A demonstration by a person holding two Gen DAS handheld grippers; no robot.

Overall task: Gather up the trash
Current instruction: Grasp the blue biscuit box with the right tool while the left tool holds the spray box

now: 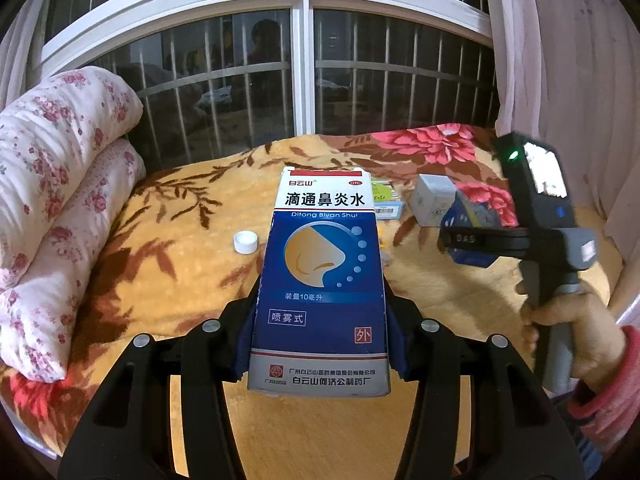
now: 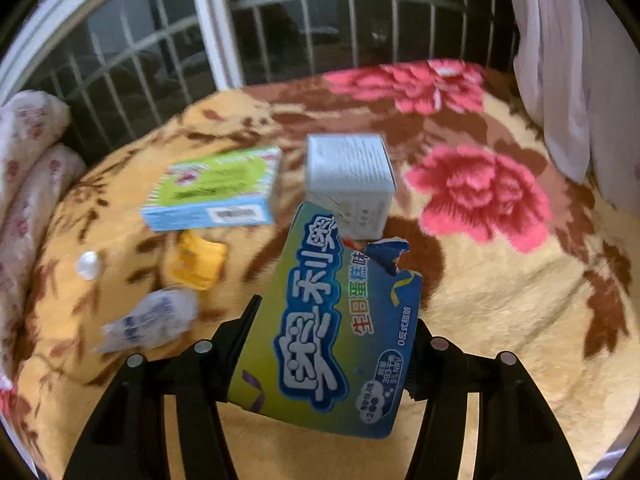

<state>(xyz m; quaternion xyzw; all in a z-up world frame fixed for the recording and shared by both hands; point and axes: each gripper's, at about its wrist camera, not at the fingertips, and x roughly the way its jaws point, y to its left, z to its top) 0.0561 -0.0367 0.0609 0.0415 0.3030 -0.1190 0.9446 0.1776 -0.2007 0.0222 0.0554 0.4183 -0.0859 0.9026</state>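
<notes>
Now your left gripper (image 1: 320, 312) is clamped on the blue nasal-spray box (image 1: 320, 280), lifted above the floral blanket (image 1: 180, 208). Right of it, your right gripper (image 2: 332, 344) has its fingers closed against a torn blue snack wrapper (image 2: 332, 328), with the green carton (image 2: 216, 188) and white box (image 2: 348, 176) lying just beyond.

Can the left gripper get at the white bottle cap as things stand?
Probably not: the left gripper is shut on the blue medicine box. The white bottle cap lies unobstructed on the blanket, but the jaws are full.
</notes>
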